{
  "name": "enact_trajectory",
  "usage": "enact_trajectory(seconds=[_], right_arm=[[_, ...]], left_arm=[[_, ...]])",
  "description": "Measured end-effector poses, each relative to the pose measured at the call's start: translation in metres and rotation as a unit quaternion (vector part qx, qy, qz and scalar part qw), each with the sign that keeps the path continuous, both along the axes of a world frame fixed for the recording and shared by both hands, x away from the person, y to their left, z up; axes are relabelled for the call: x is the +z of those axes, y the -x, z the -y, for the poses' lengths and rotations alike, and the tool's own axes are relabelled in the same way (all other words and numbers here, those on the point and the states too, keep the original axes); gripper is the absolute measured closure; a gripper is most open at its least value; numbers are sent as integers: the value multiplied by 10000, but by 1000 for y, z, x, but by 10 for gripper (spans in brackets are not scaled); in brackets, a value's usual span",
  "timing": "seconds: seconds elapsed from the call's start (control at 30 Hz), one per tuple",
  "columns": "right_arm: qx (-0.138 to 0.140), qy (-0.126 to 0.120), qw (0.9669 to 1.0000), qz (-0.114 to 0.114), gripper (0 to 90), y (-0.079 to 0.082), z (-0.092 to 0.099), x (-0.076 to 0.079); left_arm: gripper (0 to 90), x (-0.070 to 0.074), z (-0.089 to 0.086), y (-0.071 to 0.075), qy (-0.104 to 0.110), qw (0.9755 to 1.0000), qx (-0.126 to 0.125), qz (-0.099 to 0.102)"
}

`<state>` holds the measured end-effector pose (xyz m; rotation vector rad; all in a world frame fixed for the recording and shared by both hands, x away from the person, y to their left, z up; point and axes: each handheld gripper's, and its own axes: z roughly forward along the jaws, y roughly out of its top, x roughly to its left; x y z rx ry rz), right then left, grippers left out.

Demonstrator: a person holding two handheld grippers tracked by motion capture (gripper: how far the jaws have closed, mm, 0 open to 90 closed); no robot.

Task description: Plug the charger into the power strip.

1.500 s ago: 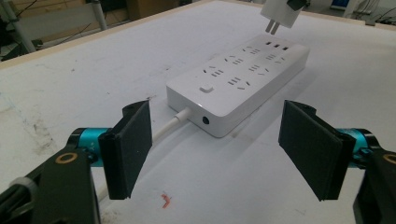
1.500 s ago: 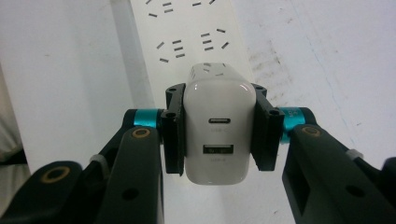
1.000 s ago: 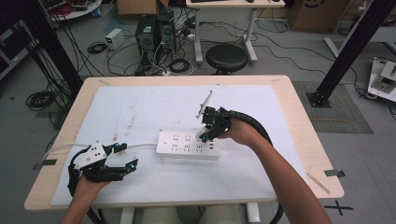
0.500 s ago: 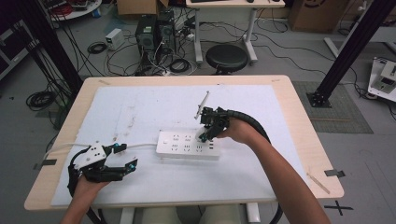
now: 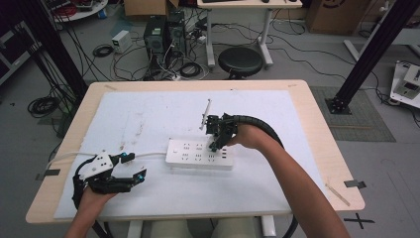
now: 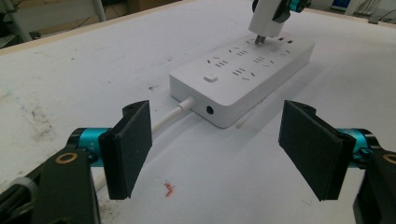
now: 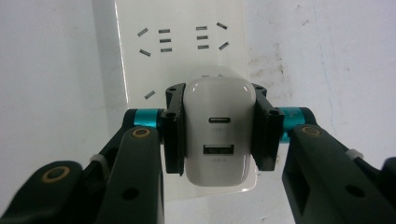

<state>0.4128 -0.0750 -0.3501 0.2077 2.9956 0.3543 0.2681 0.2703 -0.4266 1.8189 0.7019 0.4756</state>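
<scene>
My rig: left gripper (image 6: 224, 154) and right gripper (image 7: 218, 135), black bodies, flat black pads, teal collars, brass-ringed screws; grey three-cornered plate, ribbed black cable; my forearms bare.

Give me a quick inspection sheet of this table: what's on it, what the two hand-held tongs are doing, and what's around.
Surface: white mat on a wooden table, scuffed and stained; a small red speck near the left tongs.
Job's things: white power strip lying flat; white USB charger held above it, prongs at the sockets, seating unclear.
Clutter: thin stick behind the strip; tape pieces on the table edges.
Grippers: right tongs shut on the charger; left tongs open, holding nothing, resting apart from the strip.
Cables: strip's white cord runs toward the left tongs; loose wires on the floor.
Surroundings: black stool, computer towers, black frame posts.
</scene>
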Motion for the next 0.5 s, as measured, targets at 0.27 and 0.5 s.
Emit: enact_trajectory(seconds=[0.27,0.5], right_arm=[[78,203,9997,-113,640,-4,-10,1],[130,345,9992,-169,640,-5,-15,1]], left_arm=[[259,-1,2,0,-23,10000,-42,-18],[259,0,2,1,-15,10000,-31,-20]])
